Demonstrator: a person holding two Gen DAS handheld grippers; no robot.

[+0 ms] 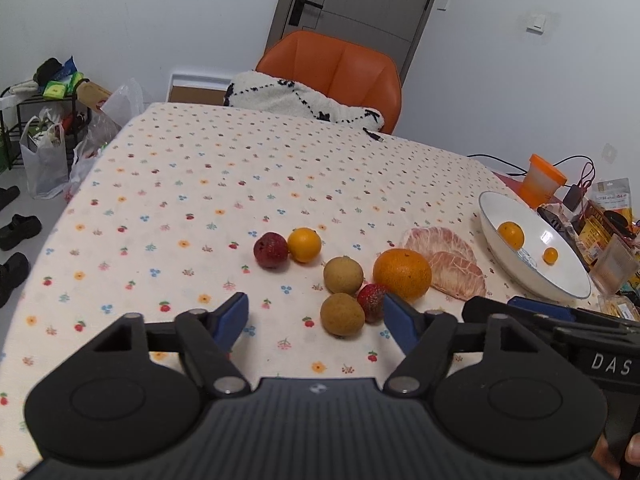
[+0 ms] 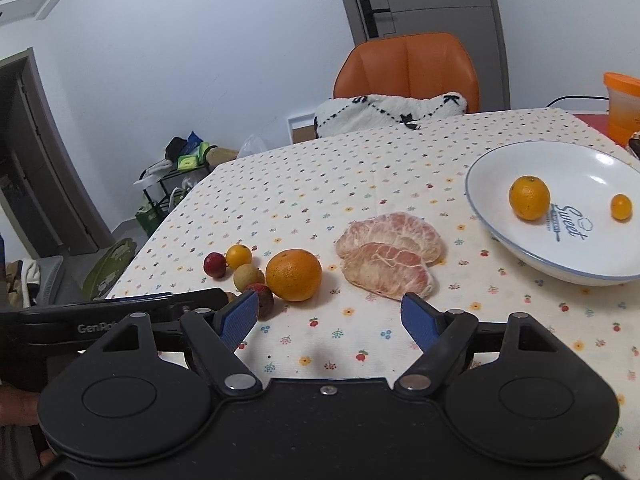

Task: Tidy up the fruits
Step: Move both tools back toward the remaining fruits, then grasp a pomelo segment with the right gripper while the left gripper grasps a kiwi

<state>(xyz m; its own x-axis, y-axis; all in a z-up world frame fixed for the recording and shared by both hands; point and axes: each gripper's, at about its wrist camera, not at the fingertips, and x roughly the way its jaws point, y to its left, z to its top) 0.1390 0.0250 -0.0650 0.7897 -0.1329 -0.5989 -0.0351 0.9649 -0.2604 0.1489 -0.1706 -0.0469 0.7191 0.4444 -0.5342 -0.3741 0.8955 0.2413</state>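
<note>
On the flowered tablecloth lies a cluster of fruit: a large orange (image 1: 402, 273) (image 2: 293, 275), two peeled pomelo segments (image 1: 445, 262) (image 2: 388, 260), two brown longans (image 1: 342, 314), a dark red fruit (image 1: 271, 250), a small yellow-orange citrus (image 1: 305, 244) and a small red fruit (image 1: 372, 300). A white bowl (image 1: 560, 280) (image 2: 492, 176) at the right holds a small orange (image 2: 529, 197) and a tiny kumquat (image 2: 621, 207). My left gripper (image 1: 314, 320) is open just short of the nearer longan. My right gripper (image 2: 330, 316) is open, just short of the orange and the pomelo.
An orange chair (image 1: 340, 68) with a black-and-white cushion (image 1: 304, 100) stands at the table's far side. An orange cup (image 1: 540, 180), cables and snack packets (image 1: 608, 232) crowd the right edge. Bags and a rack (image 1: 48, 128) stand on the floor at left.
</note>
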